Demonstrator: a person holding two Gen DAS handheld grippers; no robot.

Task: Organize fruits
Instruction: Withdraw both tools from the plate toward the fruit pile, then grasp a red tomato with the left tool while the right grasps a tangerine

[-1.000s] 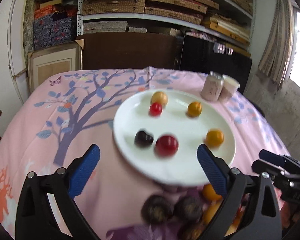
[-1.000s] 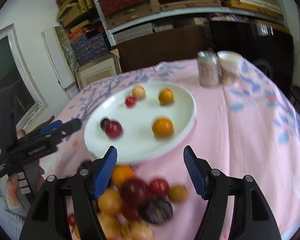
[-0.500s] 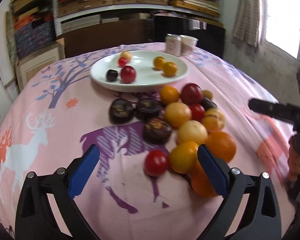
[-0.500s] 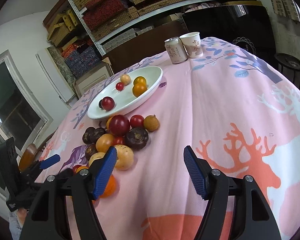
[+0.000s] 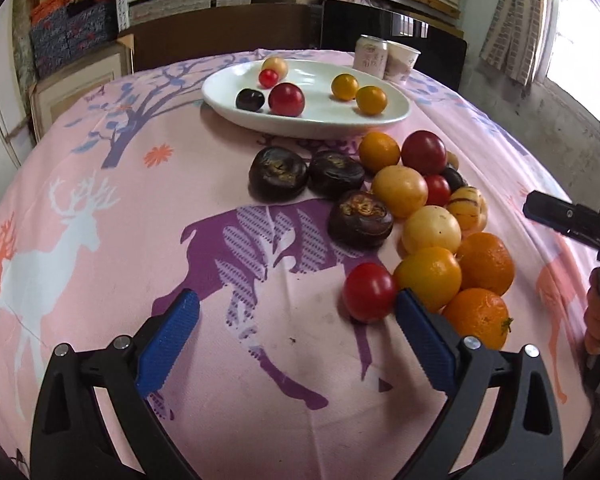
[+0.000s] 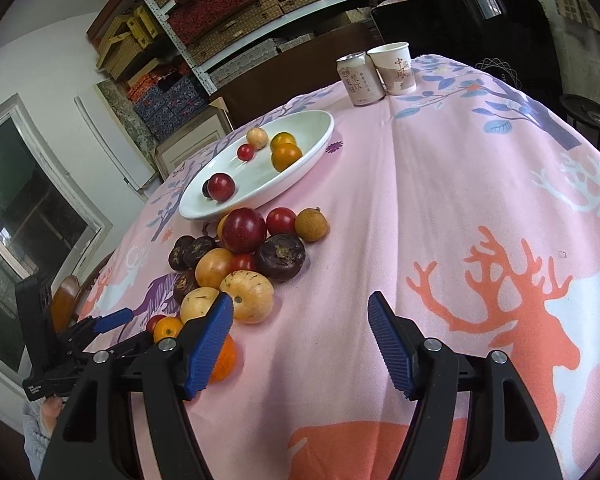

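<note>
While we are hovering the left gripper [image 5: 294, 332] and right gripper [image 6: 300, 332] over the tablecloth [image 6: 440, 200], both sets of fingers are standing apart and empty; the loose fruits [image 5: 416, 216] are lying heaped just beside the white plate [image 5: 324, 120], which is holding six more.

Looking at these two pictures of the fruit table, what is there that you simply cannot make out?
- Small dark fruit on the white plate, right wrist view: mostly hidden behind the red fruit.
- Orange, right wrist view: partly covered by the right gripper, whose jaws stand open.
- Person's hand, left wrist view: cut off by the edge.
- Print on the can and paper cup: too small to read.
</note>
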